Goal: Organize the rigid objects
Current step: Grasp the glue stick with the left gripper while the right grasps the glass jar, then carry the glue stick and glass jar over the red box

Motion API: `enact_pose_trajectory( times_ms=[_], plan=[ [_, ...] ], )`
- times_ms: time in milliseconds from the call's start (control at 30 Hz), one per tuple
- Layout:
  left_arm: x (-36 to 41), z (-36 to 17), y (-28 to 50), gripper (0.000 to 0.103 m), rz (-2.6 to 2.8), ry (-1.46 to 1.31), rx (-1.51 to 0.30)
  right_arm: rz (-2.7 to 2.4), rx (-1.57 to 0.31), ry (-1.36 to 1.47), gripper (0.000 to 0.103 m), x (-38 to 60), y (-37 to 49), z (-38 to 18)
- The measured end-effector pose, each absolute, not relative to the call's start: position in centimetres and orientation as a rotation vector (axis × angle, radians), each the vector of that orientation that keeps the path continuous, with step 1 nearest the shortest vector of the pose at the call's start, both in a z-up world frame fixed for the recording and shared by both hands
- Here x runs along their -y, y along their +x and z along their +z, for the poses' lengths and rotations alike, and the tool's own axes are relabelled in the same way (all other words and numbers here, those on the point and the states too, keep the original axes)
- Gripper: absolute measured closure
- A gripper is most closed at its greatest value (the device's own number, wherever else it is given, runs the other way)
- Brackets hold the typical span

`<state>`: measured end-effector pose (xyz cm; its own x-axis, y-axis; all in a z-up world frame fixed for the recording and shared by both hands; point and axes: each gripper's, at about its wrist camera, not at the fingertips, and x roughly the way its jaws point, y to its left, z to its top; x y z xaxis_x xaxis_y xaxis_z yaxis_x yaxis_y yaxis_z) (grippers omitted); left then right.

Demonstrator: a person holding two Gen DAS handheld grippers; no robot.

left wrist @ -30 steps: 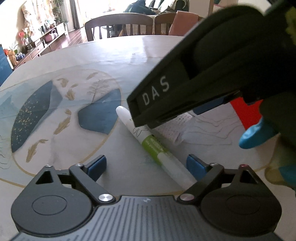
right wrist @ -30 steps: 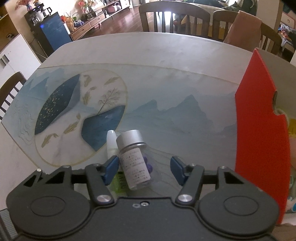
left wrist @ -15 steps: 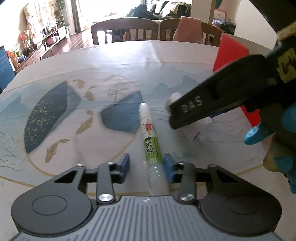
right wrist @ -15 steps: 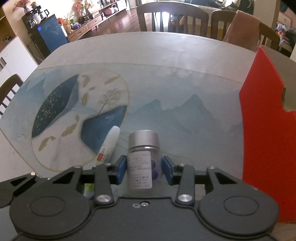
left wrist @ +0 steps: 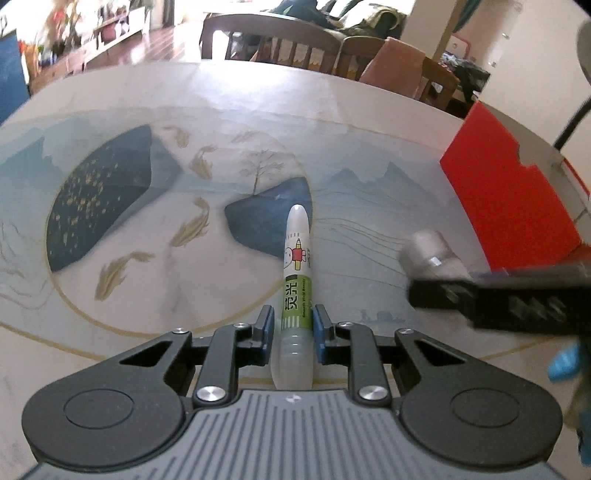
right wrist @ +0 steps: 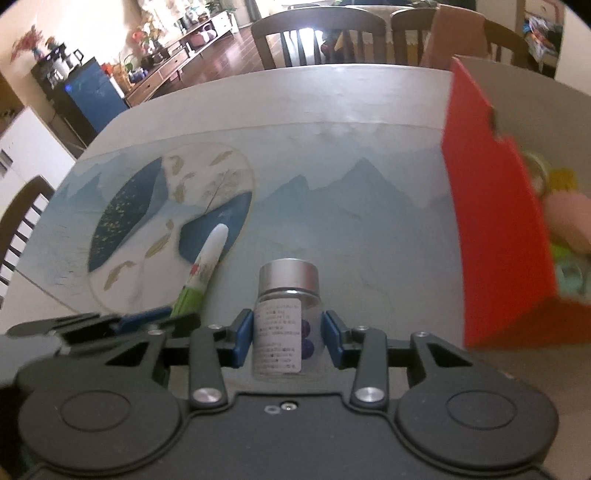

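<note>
A white pen with a green label (left wrist: pixel 295 266) points away from me along the painted table mat (left wrist: pixel 110 295). My left gripper (left wrist: pixel 293 321) is shut on the pen's green section, with both blue pads against it. In the right wrist view, a small clear bottle with a silver cap and a white label (right wrist: pixel 286 317) stands between the blue pads of my right gripper (right wrist: pixel 287 332), which is shut on it. The pen (right wrist: pixel 207 262) lies just left of the bottle there. From the left wrist, the bottle (left wrist: pixel 428 251) and the right gripper's black body (left wrist: pixel 498 299) appear blurred at the right.
An open red box (right wrist: pixel 495 240) stands on the table to the right and holds several colourful items (right wrist: pixel 565 218). Wooden chairs (right wrist: pixel 317 33) line the table's far edge. A person's blue-gloved fingers (left wrist: pixel 563 362) show at the right edge.
My left gripper's jaws closed from wide apart onto the pen, which swung to point straight away. My right gripper closed on the bottle and drew off to the right, nearer the red box.
</note>
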<state>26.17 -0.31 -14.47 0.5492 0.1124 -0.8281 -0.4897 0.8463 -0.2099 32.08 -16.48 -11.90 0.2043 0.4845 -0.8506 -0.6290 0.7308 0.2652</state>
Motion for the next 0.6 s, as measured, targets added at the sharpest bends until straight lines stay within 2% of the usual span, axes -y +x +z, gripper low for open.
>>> enact_pose_trajectory(
  times_ms=[233, 600],
  plan=[
    [-0.3, -13.8, 25.7, 0.082, 0.338, -0.506, -0.932, 0.751, -1.142, -0.074, 0.064, 20.0, 30.0, -10.1],
    [0.9, -11.2, 25.6, 0.082, 0.266, -0.522, -0.911, 0.694, -1.077, 0.012, 0.064, 24.0, 29.1, -6.5]
  ],
)
